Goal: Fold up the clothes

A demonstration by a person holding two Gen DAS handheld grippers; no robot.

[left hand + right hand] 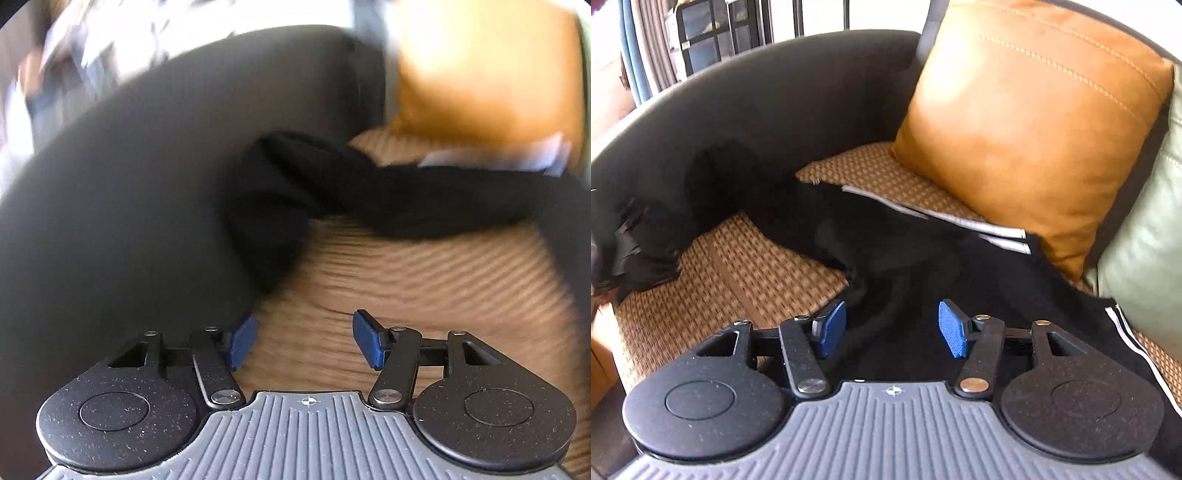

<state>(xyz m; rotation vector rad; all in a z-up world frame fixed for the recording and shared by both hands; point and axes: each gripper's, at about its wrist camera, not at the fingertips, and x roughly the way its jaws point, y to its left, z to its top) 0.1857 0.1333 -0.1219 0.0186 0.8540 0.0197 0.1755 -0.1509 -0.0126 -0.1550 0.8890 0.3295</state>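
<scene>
A black garment with white side stripes [923, 258] lies spread over a woven seat mat [746, 266] on a sofa. One long part of the garment stretches left toward the dark armrest. My right gripper [892, 328] hovers open just above the black cloth, blue pads apart, nothing between them. In the blurred left wrist view the same black garment [332, 192] lies bunched ahead. My left gripper [304, 343] is open over the bare woven mat [406, 280], short of the cloth.
An orange cushion [1027, 122] leans on the sofa back at the right, with a pale green cushion [1145, 240] beside it. The curved dark armrest [768, 96] bounds the seat on the left. Shelving and curtains stand beyond it.
</scene>
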